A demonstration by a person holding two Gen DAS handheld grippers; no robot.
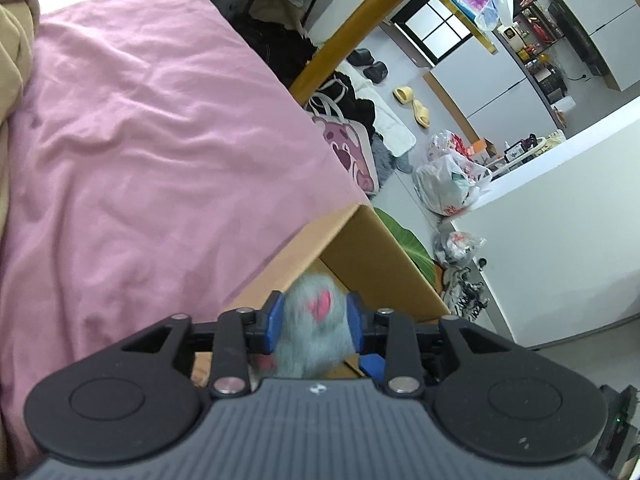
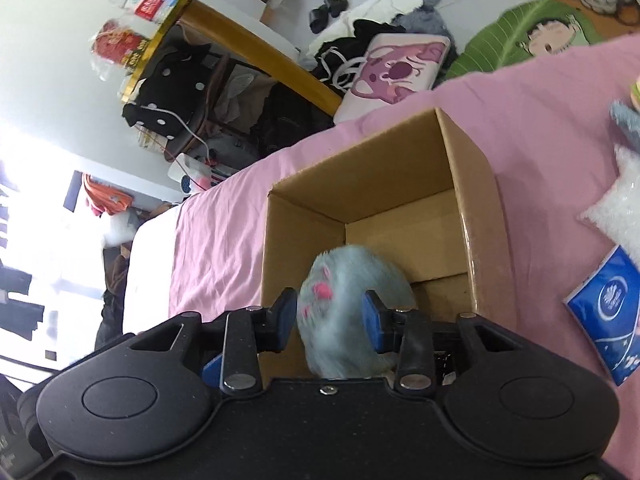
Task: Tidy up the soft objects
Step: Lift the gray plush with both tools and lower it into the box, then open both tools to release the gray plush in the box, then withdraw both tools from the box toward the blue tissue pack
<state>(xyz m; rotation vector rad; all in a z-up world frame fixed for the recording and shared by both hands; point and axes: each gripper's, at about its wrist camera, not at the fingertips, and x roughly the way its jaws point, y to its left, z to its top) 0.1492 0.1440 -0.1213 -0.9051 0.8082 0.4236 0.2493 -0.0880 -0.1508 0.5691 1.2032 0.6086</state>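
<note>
The left gripper has its jaws closed on a fluffy blue toy; the right gripper likewise clamps the toy above the open cardboard box on the pink bed; a tissue pack lies nearby.

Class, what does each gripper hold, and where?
Both the left gripper and right gripper pinch a fluffy pale-blue plush toy across its sides.

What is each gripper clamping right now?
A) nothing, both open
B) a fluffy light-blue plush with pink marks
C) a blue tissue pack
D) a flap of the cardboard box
B: both the left gripper and right gripper squeeze a fluffy light-blue plush over the open cardboard box.
</note>
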